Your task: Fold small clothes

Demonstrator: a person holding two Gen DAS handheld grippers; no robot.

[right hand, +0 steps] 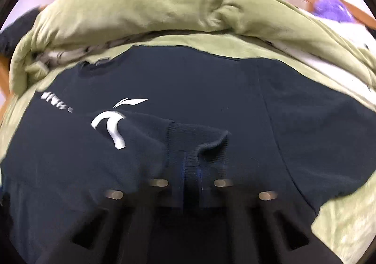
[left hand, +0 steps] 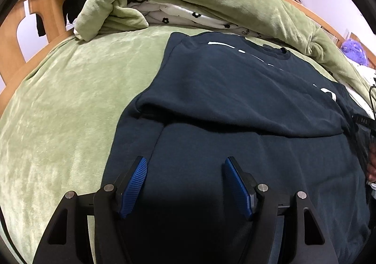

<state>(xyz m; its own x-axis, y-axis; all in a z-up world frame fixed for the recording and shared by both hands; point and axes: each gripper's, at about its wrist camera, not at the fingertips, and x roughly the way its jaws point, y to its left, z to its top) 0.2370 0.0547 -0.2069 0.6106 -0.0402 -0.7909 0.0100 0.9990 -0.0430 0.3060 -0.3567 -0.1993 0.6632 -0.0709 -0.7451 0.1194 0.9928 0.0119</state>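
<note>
Cuff between right tongs

From my right tool's view, the dark sweatshirt carries a white swoosh-shaped logo ahead and left of the tool, and a larger white curved mark on the fold just nearer. Farther left runs a row of white lettering, too blurred for me to read. From my left tool's view, the same white print lies far ahead, foreshortened and unreadable. No word or number is legible anywhere.
</note>
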